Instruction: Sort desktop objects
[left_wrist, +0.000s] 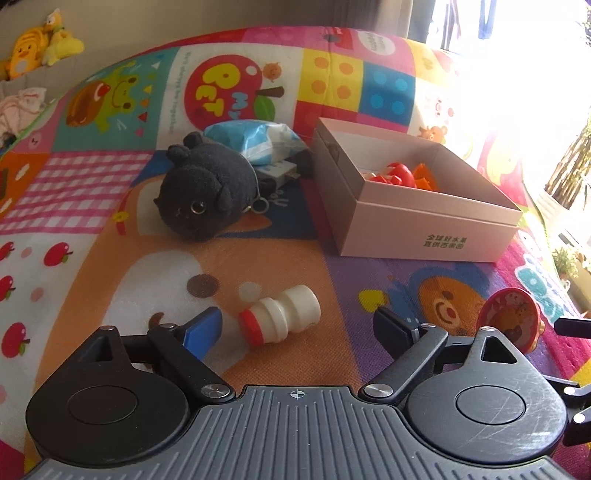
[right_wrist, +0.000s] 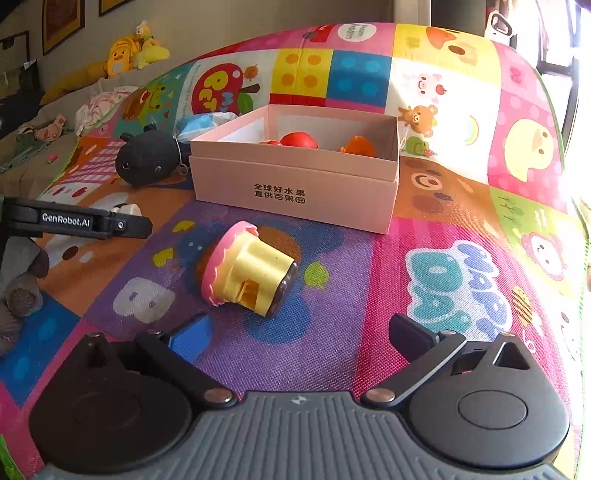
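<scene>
A small bottle (left_wrist: 279, 316) is lying on its side on the play mat (left_wrist: 92, 280), nearest in the left wrist view. Behind it, a plush toy (left_wrist: 207, 192) is sitting, with a wrapped packet (left_wrist: 255, 142) behind that. To their right, a box (left_wrist: 417, 221) is standing, toy pieces (left_wrist: 400, 175) being held in it. A toy cupcake (right_wrist: 247, 271) is lying tipped over before the box.

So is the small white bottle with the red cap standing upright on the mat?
No, the white bottle lies on its side on the mat, red cap pointing toward the camera.
</scene>
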